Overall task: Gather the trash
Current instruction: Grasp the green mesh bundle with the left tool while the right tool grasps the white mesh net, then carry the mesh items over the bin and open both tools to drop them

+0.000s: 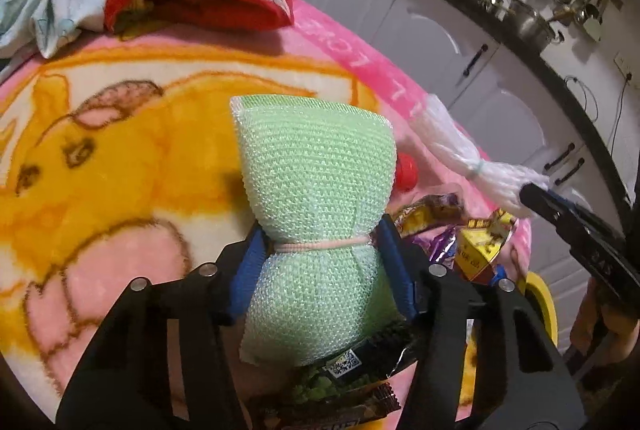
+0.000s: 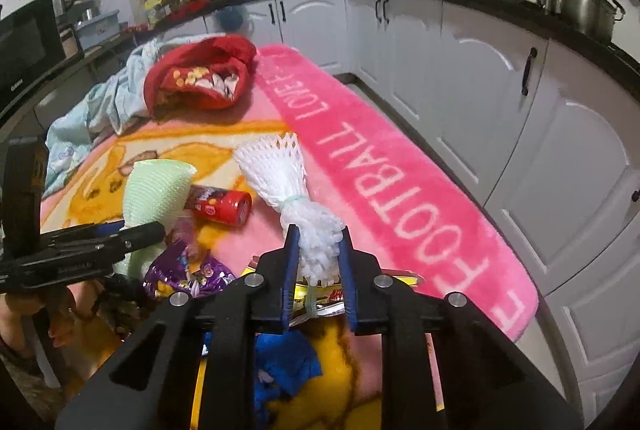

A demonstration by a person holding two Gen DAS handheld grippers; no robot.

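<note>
My left gripper [image 1: 320,242] is shut on a green foam net bundle [image 1: 312,166] tied at the waist with a pink band, held above the blanket. It also shows in the right wrist view [image 2: 156,190]. My right gripper [image 2: 318,230] is shut on a white foam net bundle [image 2: 280,170] tied with a green band, which also shows in the left wrist view [image 1: 452,138]. Snack wrappers [image 2: 188,270] lie below both grippers, purple, yellow and brown. A red can [image 2: 224,206] lies on its side beyond them.
A pink and yellow cartoon blanket [image 2: 400,190] covers the table. A red garment [image 2: 200,78] and a pale blue cloth [image 2: 116,98] lie at its far end. White kitchen cabinets [image 2: 500,90] stand to the right. A yellow tape roll [image 1: 544,302] lies at the near right.
</note>
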